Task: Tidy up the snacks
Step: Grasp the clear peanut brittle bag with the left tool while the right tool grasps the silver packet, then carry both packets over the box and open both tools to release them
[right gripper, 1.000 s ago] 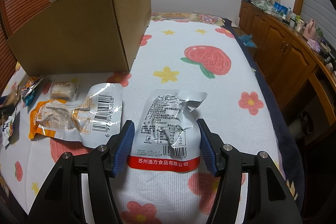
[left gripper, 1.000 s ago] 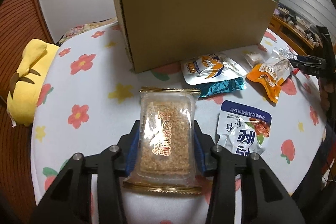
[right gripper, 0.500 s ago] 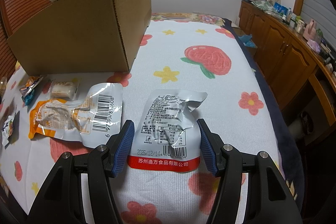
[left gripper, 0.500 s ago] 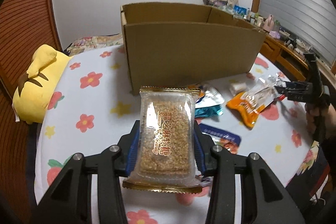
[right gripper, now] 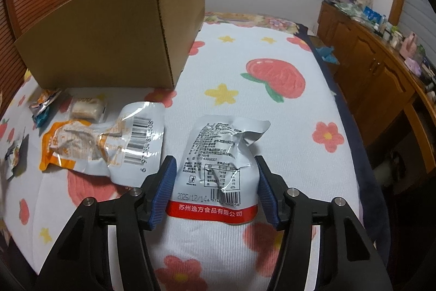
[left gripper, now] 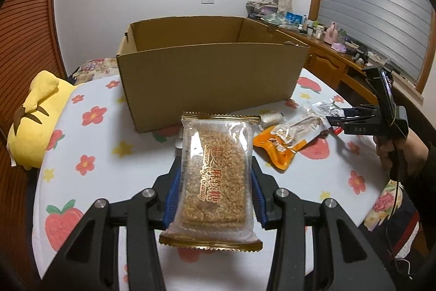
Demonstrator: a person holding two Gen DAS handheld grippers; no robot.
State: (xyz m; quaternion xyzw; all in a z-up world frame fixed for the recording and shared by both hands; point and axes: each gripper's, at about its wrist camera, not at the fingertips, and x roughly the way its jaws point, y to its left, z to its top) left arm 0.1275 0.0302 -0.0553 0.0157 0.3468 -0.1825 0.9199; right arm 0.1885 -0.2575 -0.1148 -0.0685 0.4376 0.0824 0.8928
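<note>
My left gripper (left gripper: 215,182) is shut on a clear sesame candy packet (left gripper: 214,177) and holds it raised above the bed, in front of the open cardboard box (left gripper: 209,72). My right gripper (right gripper: 216,182) is open, its jaws on either side of a silver pouch (right gripper: 220,168) that lies on the flowered sheet. The right gripper also shows in the left wrist view (left gripper: 338,119), low by the snacks. An orange and silver pouch (right gripper: 106,146) lies to the left of the silver one. The box (right gripper: 117,42) stands behind.
A small white snack (right gripper: 88,107), a blue and orange packet (right gripper: 43,105) and another packet (right gripper: 15,157) lie at the left. A yellow plush (left gripper: 35,119) sits at the bed's left edge. A wooden cabinet (right gripper: 381,72) with clutter runs along the right.
My left gripper has risen with the candy packet, so the box's open top now shows. My right gripper and the silver pouch have not moved.
</note>
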